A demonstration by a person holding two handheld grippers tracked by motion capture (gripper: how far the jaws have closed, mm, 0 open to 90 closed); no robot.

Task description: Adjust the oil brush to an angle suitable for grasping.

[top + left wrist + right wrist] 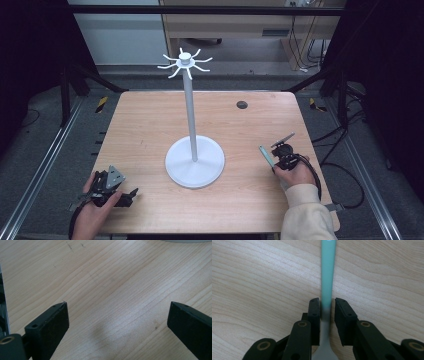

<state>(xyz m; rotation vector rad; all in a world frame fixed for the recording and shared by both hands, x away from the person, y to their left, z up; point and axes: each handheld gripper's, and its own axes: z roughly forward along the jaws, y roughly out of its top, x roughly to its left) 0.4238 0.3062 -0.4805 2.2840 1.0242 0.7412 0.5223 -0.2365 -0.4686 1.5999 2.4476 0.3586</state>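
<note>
Right gripper, right of the white stand, has narrow jaws around a green utensil handle; left gripper gapes empty

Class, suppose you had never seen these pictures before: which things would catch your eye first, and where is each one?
The tall white hook stand draws the eye first, upright at the middle of the wooden table, its hooks fanning out at the top. Next comes the slim green-handled utensil at the table's right side, lying between the nearly closed jaws of the right tool. At the near left corner, the left tool points at bare wood, its jaws wide apart.
</note>
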